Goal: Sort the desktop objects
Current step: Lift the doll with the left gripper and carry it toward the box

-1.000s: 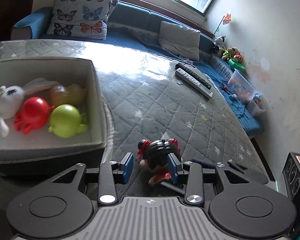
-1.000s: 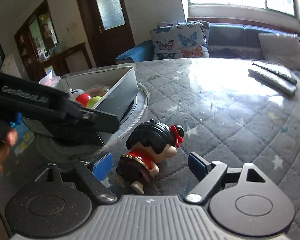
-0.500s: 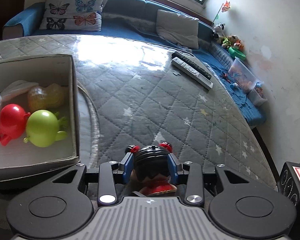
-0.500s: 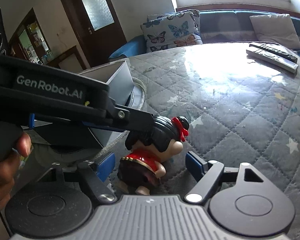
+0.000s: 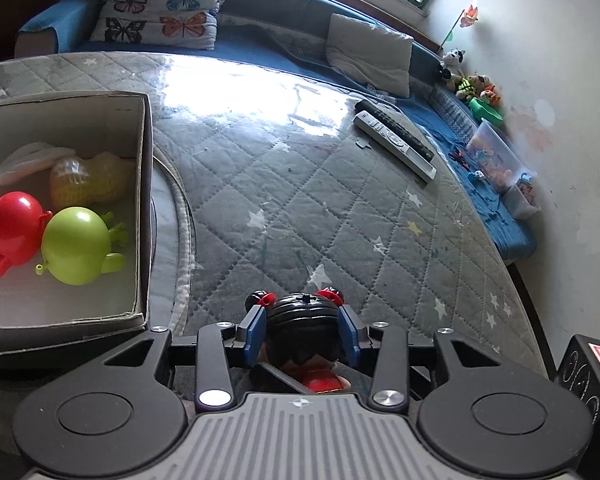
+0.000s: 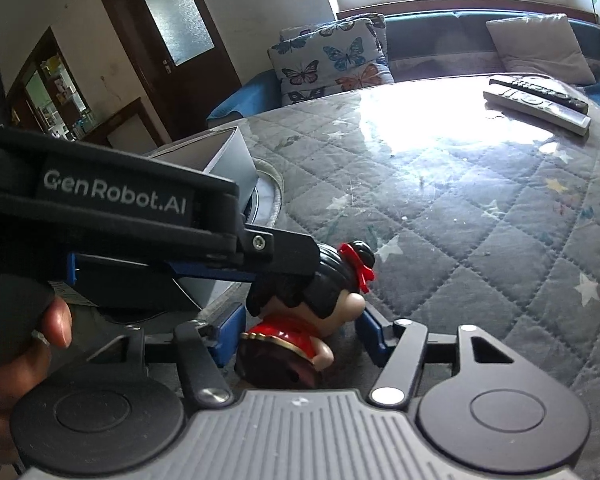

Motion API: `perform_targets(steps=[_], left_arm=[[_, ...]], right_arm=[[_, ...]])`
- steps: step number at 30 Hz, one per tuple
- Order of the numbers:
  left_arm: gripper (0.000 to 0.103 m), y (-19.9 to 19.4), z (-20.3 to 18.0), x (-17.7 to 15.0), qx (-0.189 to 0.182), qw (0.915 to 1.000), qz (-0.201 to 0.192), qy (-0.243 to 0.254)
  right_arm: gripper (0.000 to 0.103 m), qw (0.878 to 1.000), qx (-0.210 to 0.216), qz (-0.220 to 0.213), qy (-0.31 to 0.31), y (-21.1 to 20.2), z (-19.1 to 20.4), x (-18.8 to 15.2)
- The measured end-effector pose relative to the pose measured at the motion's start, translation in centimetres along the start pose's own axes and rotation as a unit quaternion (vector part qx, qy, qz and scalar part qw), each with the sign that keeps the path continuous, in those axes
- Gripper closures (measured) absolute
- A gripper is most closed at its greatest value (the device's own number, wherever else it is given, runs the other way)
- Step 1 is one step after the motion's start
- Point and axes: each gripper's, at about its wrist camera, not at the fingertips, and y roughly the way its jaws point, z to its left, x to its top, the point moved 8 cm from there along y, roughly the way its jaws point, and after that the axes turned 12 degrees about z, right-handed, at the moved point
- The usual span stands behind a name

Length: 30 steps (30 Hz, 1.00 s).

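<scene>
The doll (image 5: 303, 326) with black hair and a red dress sits between the blue pads of my left gripper (image 5: 302, 334), which are pressed against both sides of its head, so I am clamped on it. Its body hangs below the head toward me, its long axis running roughly along my fingers. In the right wrist view the doll (image 6: 300, 316) leans over, face toward the right, feet close to the quilted worktop (image 6: 480, 216); whether they touch it I cannot tell. My right gripper (image 6: 296, 334) stands apart with its jaws wide, one on either side of the doll's body but not closed on it. The grey box (image 5: 142, 200) lies to the left of the doll and a little beyond it, open at the top, with a green toy (image 5: 76, 246) and a red toy (image 5: 14, 228) inside. I judge the coming move is a lift and a swing left over the near wall of the box.
</scene>
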Motion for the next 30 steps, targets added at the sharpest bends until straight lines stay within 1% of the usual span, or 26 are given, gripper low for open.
perform_targets(steps=[2, 4, 7, 9, 13, 15, 18, 22, 25, 30], left_arm=[[0.056, 0.1, 0.2, 0.0, -0.004, 0.9999, 0.0, -0.015], [0.056, 0.3, 0.5, 0.1, -0.013, 0.9992, 0.002, -0.038], [0.056, 0.5, 1.0, 0.4, -0.028, 0.9977, 0.007, -0.061], [0.052, 0.8, 1.2, 0.5, -0.033, 0.9973, 0.009, -0.066], [0.048, 1.3, 1.7, 0.5, -0.047, 0.9947, 0.012, -0.09], [0.047, 1.5, 1.8, 0.5, -0.046, 0.9938, 0.013, -0.101], [0.047, 1.6, 1.8, 0.5, -0.041, 0.9934, 0.015, -0.106], [0.047, 1.6, 1.6, 0.5, -0.039, 0.9946, 0.012, -0.096], [0.047, 1.6, 1.5, 0.2, -0.041, 0.995, 0.008, -0.091], [0.048, 0.6, 1.5, -0.5, -0.049, 0.9936, 0.0, -0.102]], right_arm=[[0.044, 1.0, 0.001, 0.001, 0.0, 0.0, -0.1, 0.0], [0.049, 1.0, 0.0, 0.002, 0.0, 0.0, -0.1, 0.0], [0.049, 1.0, 0.0, 0.001, -0.001, 0.0, 0.0, -0.1], [0.049, 1.0, -0.002, 0.0, -0.003, 0.1, 0.0, -0.1], [0.049, 1.0, 0.001, 0.0, -0.007, 0.1, 0.0, -0.1], [0.049, 1.0, -0.002, 0.001, -0.013, 0.1, 0.1, -0.2], [0.049, 1.0, -0.007, -0.003, -0.02, 0.2, 0.4, -0.3], [0.05, 1.0, -0.003, -0.005, -0.019, 0.2, 0.4, -0.4], [0.05, 1.0, -0.004, -0.006, -0.023, 0.1, 0.4, -0.5], [0.05, 0.999, -0.009, -0.01, -0.039, -0.8, 1.1, -1.0]])
